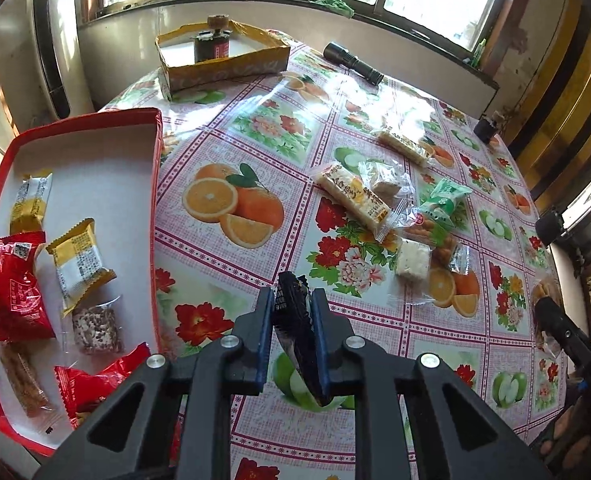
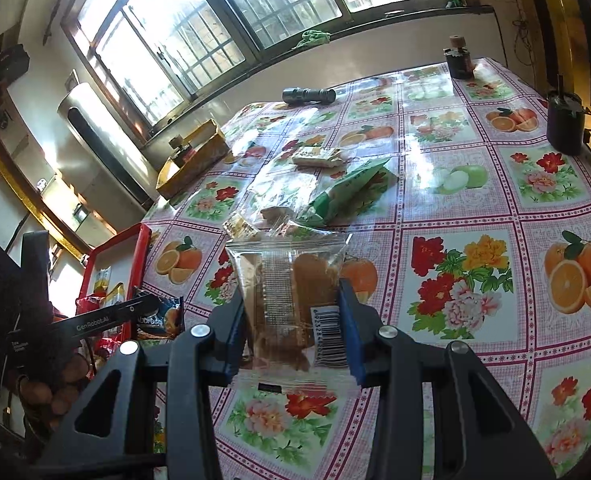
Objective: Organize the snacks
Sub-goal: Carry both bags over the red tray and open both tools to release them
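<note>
My left gripper (image 1: 292, 300) is shut on a dark blue snack packet (image 1: 295, 332), held edge-on above the table just right of the red tray (image 1: 157, 184). The tray holds several snacks, among them red packets (image 1: 7, 292) and yellow packets (image 1: 77, 262). My right gripper (image 2: 291, 300) is shut on a clear packet of brown biscuits (image 2: 287, 300), held above the table. A pile of loose snacks lies mid-table, with a long yellow bar (image 1: 353, 196), a green packet (image 1: 441, 200) (image 2: 347, 192) and a white nougat (image 1: 413, 258). The left gripper with its blue packet (image 2: 159, 318) shows in the right wrist view.
A yellow cardboard box (image 1: 223, 66) with a dark jar (image 1: 211, 42) stands at the far edge. A black flashlight (image 1: 353, 62) (image 2: 309, 95) lies near the window. A dark purple cup (image 2: 565, 126) and a small bottle (image 2: 460, 60) stand far right. The floral tablecloth (image 1: 231, 152) covers the table.
</note>
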A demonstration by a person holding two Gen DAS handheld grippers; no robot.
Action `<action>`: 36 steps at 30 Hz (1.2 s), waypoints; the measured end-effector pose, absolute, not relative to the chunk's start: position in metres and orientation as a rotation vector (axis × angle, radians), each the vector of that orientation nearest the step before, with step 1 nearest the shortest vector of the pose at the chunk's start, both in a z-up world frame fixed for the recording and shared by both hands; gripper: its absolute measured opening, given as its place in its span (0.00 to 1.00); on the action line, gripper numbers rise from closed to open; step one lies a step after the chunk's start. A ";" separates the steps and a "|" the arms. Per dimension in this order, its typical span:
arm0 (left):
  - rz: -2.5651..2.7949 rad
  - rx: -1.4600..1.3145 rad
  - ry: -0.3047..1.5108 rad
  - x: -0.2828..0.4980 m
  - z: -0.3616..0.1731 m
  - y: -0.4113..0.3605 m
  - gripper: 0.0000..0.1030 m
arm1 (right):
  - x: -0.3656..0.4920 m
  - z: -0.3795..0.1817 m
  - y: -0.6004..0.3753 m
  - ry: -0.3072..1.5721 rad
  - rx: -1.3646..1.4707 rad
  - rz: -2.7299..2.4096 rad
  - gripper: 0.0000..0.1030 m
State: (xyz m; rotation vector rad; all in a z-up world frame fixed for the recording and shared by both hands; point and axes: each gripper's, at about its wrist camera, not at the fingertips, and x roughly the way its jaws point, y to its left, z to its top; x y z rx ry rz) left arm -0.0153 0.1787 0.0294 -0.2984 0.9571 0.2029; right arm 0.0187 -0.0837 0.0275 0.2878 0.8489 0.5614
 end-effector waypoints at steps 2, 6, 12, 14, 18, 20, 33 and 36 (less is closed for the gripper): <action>0.226 -0.271 0.940 -0.019 0.036 0.177 0.17 | 0.016 0.030 -0.078 0.844 0.276 0.576 0.42; 0.281 -0.209 0.906 -0.023 0.047 0.175 0.17 | 0.010 0.037 -0.065 0.833 0.259 0.610 0.42; 0.357 -0.138 0.853 -0.034 0.059 0.179 0.17 | 0.001 0.045 -0.044 0.822 0.232 0.656 0.42; 0.382 -0.120 0.840 -0.037 0.062 0.181 0.17 | -0.001 0.047 -0.036 0.822 0.223 0.670 0.42; 0.421 -0.101 0.814 -0.043 0.066 0.187 0.17 | -0.006 0.049 -0.023 0.821 0.207 0.698 0.42; 0.441 -0.095 0.802 -0.047 0.069 0.190 0.17 | -0.008 0.050 -0.015 0.822 0.197 0.714 0.42; 0.526 -0.127 0.762 -0.065 0.079 0.229 0.17 | -0.019 0.055 0.038 0.824 0.142 0.817 0.42; 0.538 -0.142 0.755 -0.069 0.080 0.238 0.17 | -0.020 0.056 0.048 0.827 0.131 0.835 0.42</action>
